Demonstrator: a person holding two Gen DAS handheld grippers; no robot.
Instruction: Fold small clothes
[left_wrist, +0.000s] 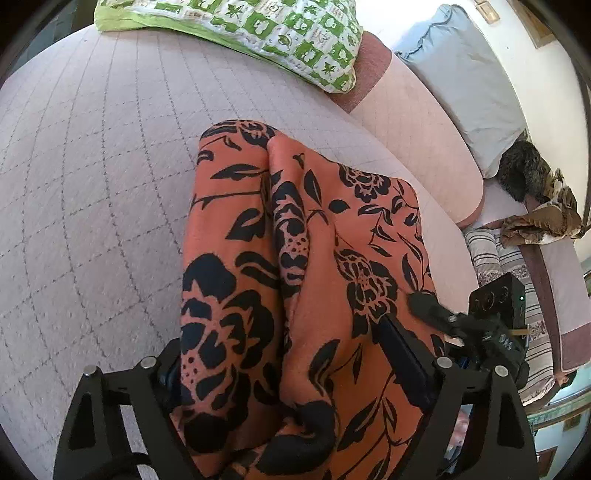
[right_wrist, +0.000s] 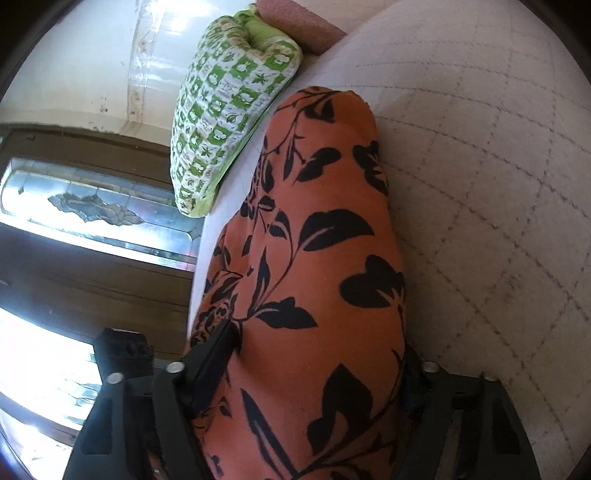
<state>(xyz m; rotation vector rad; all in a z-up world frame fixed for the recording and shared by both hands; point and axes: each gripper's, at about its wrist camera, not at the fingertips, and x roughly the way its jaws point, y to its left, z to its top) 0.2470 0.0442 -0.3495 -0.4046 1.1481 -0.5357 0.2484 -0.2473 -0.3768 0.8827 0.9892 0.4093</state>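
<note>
An orange garment with a black flower print (left_wrist: 240, 206) lies in long folds on the quilted pale bed cover (left_wrist: 92, 166). My left gripper (left_wrist: 280, 343) stands wide at the garment's near end. The bunched cloth fills the gap between its fingers, and the left finger is partly hidden behind it. My right gripper (right_wrist: 317, 339) also straddles the garment (right_wrist: 332, 184), jaws apart, with one black finger (right_wrist: 218, 347) against the cloth's left side. In the left wrist view the right gripper (left_wrist: 436, 314) sits at the garment's right edge.
A green and white patterned pillow (left_wrist: 258, 29) (right_wrist: 229, 110) lies at the bed's far end. A blue-grey pillow (left_wrist: 461, 81), a dark furry thing (left_wrist: 524, 173) and a brown garment (left_wrist: 543, 218) lie on a second bed to the right. A wooden door with glass (right_wrist: 92, 206) stands beyond the bed edge.
</note>
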